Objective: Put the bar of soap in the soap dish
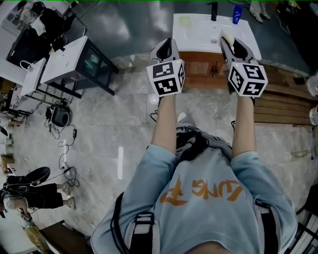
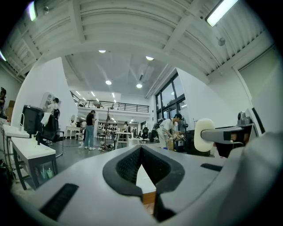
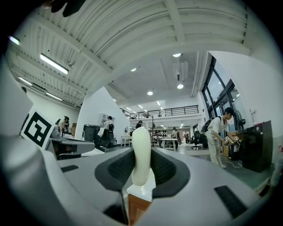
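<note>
The left gripper has its fingers drawn together at the tips with nothing between them, and only a dark wedge of space shows lower down between the pads. The right gripper is closed on the bar of soap, which is cream-white and stands on edge. Its ribbed black pads press both broad faces, and its rounded top rises above the jaws. Both grippers point level, side by side but apart, at the near edge of a white vanity top set on a wooden cabinet, so the soap is held in the air just over that front edge. Toward the back left of the top lies a small pale square dish; it is too small for me to be sure what it is. A black faucet and a blue bottle stand at the back, and the bottle's label cannot be read. The white surface between the dish and the faucet is bare. Each marker cube shows black-and-white square patterns and no words. The person's light blue shirt carries orange lettering, upside down from here, that I cannot read with confidence. To the left is open pale stone floor, then a white table on a black frame with cables beside it. Wooden boards lie to the right.
</note>
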### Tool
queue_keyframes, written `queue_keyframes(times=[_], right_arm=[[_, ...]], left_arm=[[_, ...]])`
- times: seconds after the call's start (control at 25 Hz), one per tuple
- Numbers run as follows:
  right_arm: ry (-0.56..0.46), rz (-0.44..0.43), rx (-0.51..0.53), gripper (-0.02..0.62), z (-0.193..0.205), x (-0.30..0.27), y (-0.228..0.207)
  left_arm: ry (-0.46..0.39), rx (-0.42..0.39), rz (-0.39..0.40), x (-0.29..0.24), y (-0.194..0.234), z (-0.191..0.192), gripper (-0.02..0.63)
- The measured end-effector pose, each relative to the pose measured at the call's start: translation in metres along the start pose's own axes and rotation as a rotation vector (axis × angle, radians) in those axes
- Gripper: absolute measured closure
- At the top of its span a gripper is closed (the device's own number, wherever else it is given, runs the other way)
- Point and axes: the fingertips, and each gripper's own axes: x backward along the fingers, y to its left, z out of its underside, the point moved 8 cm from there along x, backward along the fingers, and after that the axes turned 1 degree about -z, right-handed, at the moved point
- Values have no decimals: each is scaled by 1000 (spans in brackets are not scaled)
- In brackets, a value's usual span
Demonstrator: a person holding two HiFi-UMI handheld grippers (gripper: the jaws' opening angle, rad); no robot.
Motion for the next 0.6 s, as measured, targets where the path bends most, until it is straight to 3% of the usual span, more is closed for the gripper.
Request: queue_keyframes(times=[0.28, 0.6], right_arm=[[-3, 34, -2, 471, 8, -21, -18], [26, 70, -3, 472, 28, -85, -53]], left_arm=[[5, 6, 14, -31, 8, 8, 583], [21, 24, 55, -116, 24, 27, 583]])
